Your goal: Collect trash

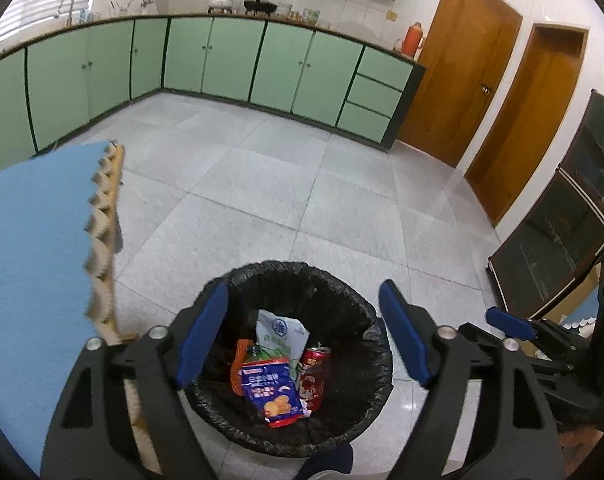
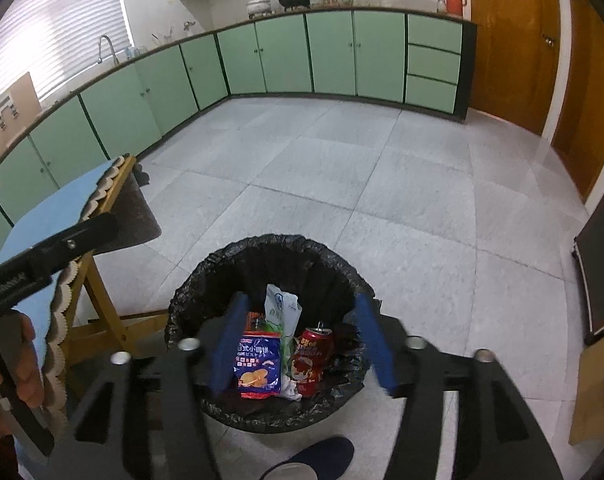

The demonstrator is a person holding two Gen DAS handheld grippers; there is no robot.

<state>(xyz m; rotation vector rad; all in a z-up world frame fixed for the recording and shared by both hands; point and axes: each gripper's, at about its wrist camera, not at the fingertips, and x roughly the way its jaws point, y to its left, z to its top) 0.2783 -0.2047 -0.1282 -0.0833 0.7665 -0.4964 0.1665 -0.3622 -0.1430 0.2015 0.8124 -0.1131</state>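
Several pieces of trash lie at the bottom of a round bin lined with a black bag, which stands on the pale tiled floor. Foremost is a blue snack packet printed with crackers, lying flat with its red lower edge toward six o'clock. Just beside it at three o'clock stands a red drink can, upright, its opened top showing. Behind both, toward twelve o'clock, a white pouch with a blue emblem leans against the liner, and something orange shows at the packet's nine o'clock side; what it is cannot be told. A crumpled white scrap sits between the packet and the can. Both grippers hover above the bin's mouth, pointing down into it. The left gripper has its jaws spread wide with nothing between the blue pads. The right gripper likewise has its jaws spread apart, and nothing is pinched; the trash seen between them lies below in the bin. At nine o'clock from the bin stands a folding wooden worktop covered with a blue scalloped cloth. A dark slipper shows at six o'clock. Green cabinets line the far wall at twelve o'clock, and wooden doors stand toward two o'clock.
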